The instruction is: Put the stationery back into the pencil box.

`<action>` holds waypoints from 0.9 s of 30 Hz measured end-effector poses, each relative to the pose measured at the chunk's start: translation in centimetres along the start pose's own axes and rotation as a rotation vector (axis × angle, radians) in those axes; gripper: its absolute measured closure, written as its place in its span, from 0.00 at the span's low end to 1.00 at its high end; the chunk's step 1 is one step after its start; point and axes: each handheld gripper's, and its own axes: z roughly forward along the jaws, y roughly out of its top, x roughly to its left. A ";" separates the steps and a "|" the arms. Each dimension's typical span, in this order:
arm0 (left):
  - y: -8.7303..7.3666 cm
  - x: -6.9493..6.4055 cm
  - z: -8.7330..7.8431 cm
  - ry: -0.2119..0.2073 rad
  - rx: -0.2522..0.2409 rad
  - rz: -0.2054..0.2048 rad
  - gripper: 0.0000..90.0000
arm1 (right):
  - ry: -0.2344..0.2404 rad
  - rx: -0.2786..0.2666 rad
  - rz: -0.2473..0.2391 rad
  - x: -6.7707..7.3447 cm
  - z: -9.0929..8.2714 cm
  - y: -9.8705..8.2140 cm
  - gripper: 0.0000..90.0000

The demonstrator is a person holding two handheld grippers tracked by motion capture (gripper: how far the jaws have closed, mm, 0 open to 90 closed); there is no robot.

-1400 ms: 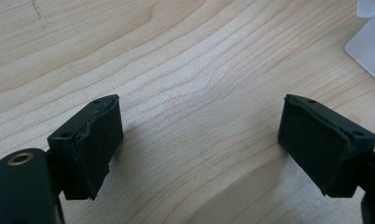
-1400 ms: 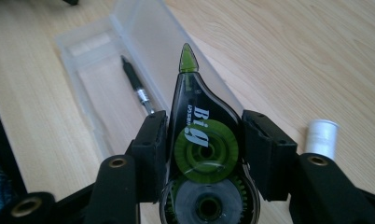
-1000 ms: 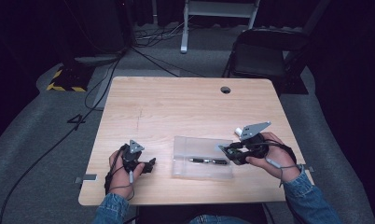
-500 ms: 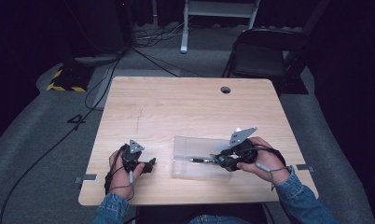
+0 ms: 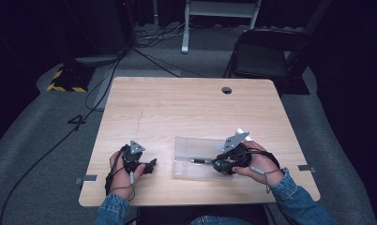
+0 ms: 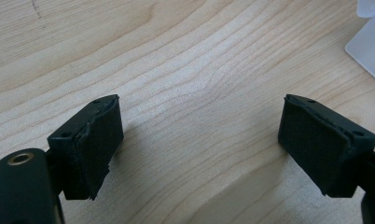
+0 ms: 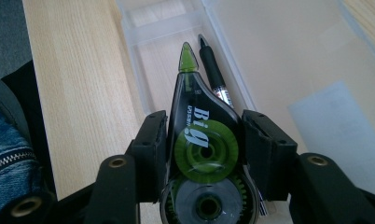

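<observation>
R gripper (image 7: 202, 140): fingers clamped on a correction tape dispenser (image 7: 199, 154), black body w/ green wheel, pads pressing both flanks. Its green tip points into the clear plastic box (image 7: 288, 60). I see a black pen (image 7: 213, 74) lying in the box just beside the tip, close to the box's long wall. High view puts the R gripper (image 5: 220, 164) at the box's right end, near the desk (image 5: 186, 108) front edge. L gripper (image 6: 199, 144): fingers wide, nothing between them, bare wood under them. High view: L gripper (image 5: 149, 165) rests on the desk left of the box, well apart from it.
</observation>
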 end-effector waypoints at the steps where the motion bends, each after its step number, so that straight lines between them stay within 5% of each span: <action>1: 0.0 0.0 0.0 0.000 0.000 0.000 0.16 | 0.003 0.005 -0.003 0.0 0.3 0.0 0.58; 27: 0.0 0.0 0.0 0.001 -0.002 0.000 0.16 | 0.019 0.074 -0.043 0.2 2.1 -0.5 0.58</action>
